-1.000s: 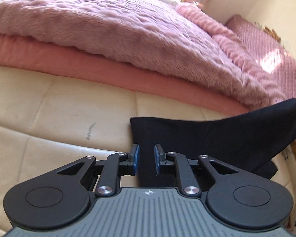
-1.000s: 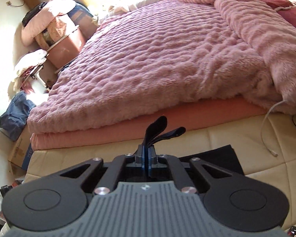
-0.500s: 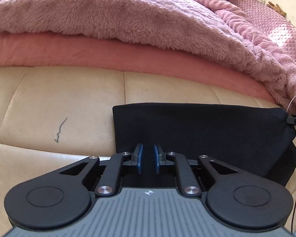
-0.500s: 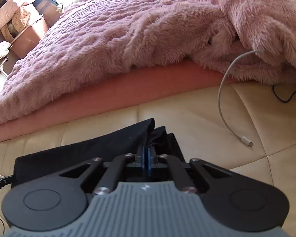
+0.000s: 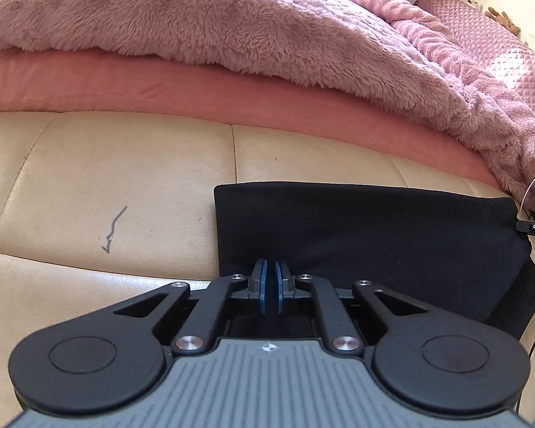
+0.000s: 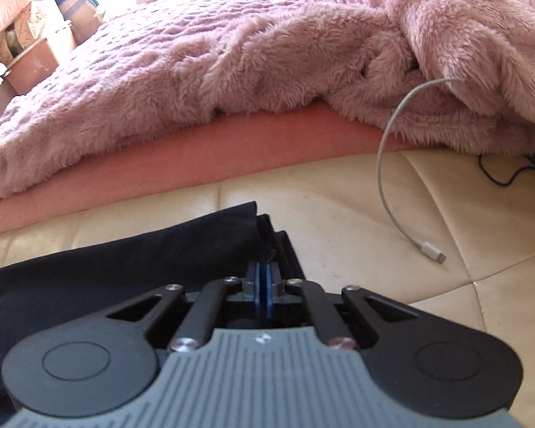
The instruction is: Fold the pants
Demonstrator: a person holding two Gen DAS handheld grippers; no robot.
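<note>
The black pants (image 5: 367,228) lie folded flat on the cream leather surface (image 5: 100,178), a neat rectangle in the left wrist view. My left gripper (image 5: 270,267) sits at the near left edge of the pants, its blue pads nearly together with a thin gap; whether cloth is pinched is hidden. In the right wrist view the pants (image 6: 125,271) lie low and left, their layered right end stacked. My right gripper (image 6: 263,269) is shut on that right end. The right gripper's tip (image 5: 533,226) shows at the pants' far right corner.
A fluffy pink blanket (image 5: 232,25) over a salmon sheet (image 5: 160,85) rises just behind the pants. A white charging cable (image 6: 392,164) and a thin black wire (image 6: 506,178) lie on the leather to the right. Boxes and clutter (image 6: 28,46) stand far left.
Both grippers have lowered, bringing the lifted right end of the pants down flat onto the leather. The left gripper's pads have closed from a wide gap to a thin one.
</note>
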